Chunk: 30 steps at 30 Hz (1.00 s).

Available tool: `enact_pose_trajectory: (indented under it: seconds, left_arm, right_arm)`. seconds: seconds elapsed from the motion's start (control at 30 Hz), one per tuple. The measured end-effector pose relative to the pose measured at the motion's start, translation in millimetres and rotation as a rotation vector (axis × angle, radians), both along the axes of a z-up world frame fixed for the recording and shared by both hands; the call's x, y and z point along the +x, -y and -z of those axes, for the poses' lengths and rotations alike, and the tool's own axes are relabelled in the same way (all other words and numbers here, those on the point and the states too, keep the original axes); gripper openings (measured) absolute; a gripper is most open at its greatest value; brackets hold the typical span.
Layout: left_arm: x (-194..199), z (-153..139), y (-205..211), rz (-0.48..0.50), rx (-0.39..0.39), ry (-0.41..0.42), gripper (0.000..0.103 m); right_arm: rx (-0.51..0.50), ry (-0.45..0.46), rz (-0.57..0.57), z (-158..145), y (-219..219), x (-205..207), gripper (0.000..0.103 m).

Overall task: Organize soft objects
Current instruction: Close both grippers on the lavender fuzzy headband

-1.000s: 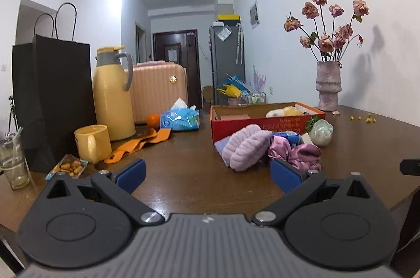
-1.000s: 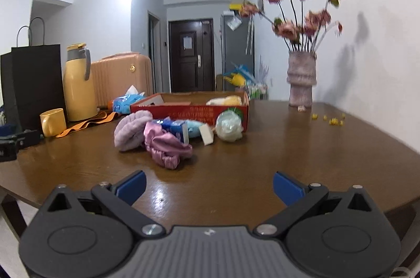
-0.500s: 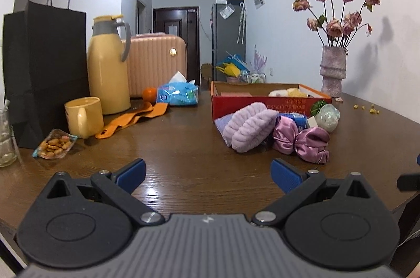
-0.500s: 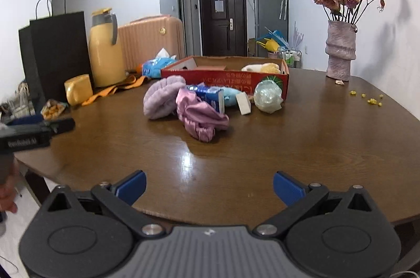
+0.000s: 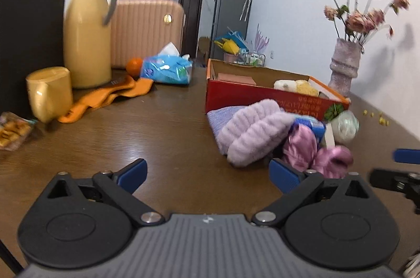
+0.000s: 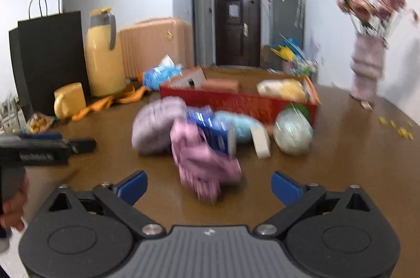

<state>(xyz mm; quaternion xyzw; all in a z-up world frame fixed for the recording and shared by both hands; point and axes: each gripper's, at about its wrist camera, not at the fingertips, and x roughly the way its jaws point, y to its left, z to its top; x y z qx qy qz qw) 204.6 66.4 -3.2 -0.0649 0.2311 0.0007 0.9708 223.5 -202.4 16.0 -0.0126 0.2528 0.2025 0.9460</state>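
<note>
Approach step: both tools, left (image 5: 207,173) and right (image 6: 208,185), gape empty; you next centre the right on the scrunchie (image 6: 202,162)

Two hand-held grippers are in view: the left hand-held gripper (image 5: 207,173) and the right hand-held gripper (image 6: 208,183), each with two blue fingertips. On the tabletop (image 5: 162,136) sit one red cardboard box (image 5: 262,101), one fluffy lilac headband (image 5: 254,131), one pink satin scrunchie (image 6: 202,162), one pale green ball (image 6: 294,133), one yellow thermos jug (image 5: 88,42), one yellow mug (image 5: 50,93), one orange cloth (image 5: 105,99), one blue tissue pack (image 5: 166,68), one orange fruit (image 5: 134,65), one snack packet (image 5: 13,129), one black paper bag (image 6: 52,60) and one vase (image 6: 367,70) of flowers. One pink suitcase (image 5: 147,31) stands behind.
</note>
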Motion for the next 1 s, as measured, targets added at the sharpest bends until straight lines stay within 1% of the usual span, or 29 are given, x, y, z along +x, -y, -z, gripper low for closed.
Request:
enact_pose_trajectory:
  seconds: [0.03,0.07,0.1,0.13,0.17,0.2,0.3,0.4,0.43,0.47,0.5,0.53,0.63,0.73,0.83,0.9,1.0]
  left_arm:
    - [10.6,-0.8,-1.6,0.005,-0.031,-0.007,0.090]
    - [21.7,-1.0,-3.7,0.015,-0.068,-0.014,0.087]
    - [32.2,-0.6,-5.5,0.020,-0.104,-0.024,0.079]
    - [43.7,0.6,-7.3,0.022,-0.138,-0.048,0.072]
    - [54.5,2.4,-9.4,0.035,-0.171,-0.068,0.071]
    - [63.7,4.7,-11.6,0.047,-0.204,-0.084,0.071]
    - [83.8,11.9,-19.4,0.093,-0.308,-0.133,0.071]
    - [97.2,21.3,-27.5,0.110,-0.389,-0.177,0.069]
    - [99.8,24.4,-30.1,0.116,-0.415,-0.182,0.058]
    - [102.0,27.0,-31.1,0.131,-0.434,-0.183,0.049]
    - [103.1,28.3,-31.2,0.145,-0.442,-0.184,0.041]
    - [102.8,28.8,-31.3,0.144,-0.440,-0.178,0.037]
    - [97.6,24.0,-30.8,0.141,-0.427,-0.162,0.031]
    - [82.8,9.7,-31.7,0.156,-0.426,-0.134,0.030]
    - [60.6,-10.8,-24.5,0.180,-0.370,-0.096,0.029]
    - [44.5,-23.6,-16.6,0.194,-0.328,-0.087,0.029]
    - [20.7,-36.7,-2.8,0.225,-0.292,-0.075,0.029]
  right_arm:
    - [0.008,0.008,-0.019,-3.7,-5.1,12.7,0.090]
    - [0.018,0.013,-0.038,-7.2,-11.7,28.2,0.081]
    - [0.022,0.014,-0.050,-9.6,-18.8,40.2,0.071]
    - [0.027,0.013,-0.064,-11.8,-26.7,55.9,0.066]
    - [0.035,0.010,-0.081,-13.1,-34.9,71.6,0.055]
    - [0.040,0.000,-0.102,-13.6,-42.7,85.6,0.048]
    - [0.040,-0.036,-0.150,-9.3,-63.9,116.6,0.043]
    - [0.022,-0.081,-0.169,2.4,-80.0,137.0,0.031]
    - [0.030,-0.093,-0.175,5.3,-81.3,139.7,0.029]
    - [0.040,-0.102,-0.176,7.8,-82.5,141.5,0.023]
    - [0.046,-0.107,-0.170,10.4,-82.8,141.9,0.020]
    - [0.046,-0.106,-0.165,11.9,-83.1,141.6,0.019]
    - [0.071,-0.107,-0.155,11.8,-78.7,137.4,0.015]
    - [0.077,-0.085,-0.157,3.2,-75.6,122.9,0.015]
    - [0.101,-0.051,-0.152,-11.4,-67.2,98.9,0.015]
    - [0.137,-0.044,-0.141,-20.3,-58.4,78.7,0.015]
    - [0.164,-0.024,-0.112,-30.0,-44.4,47.6,0.015]
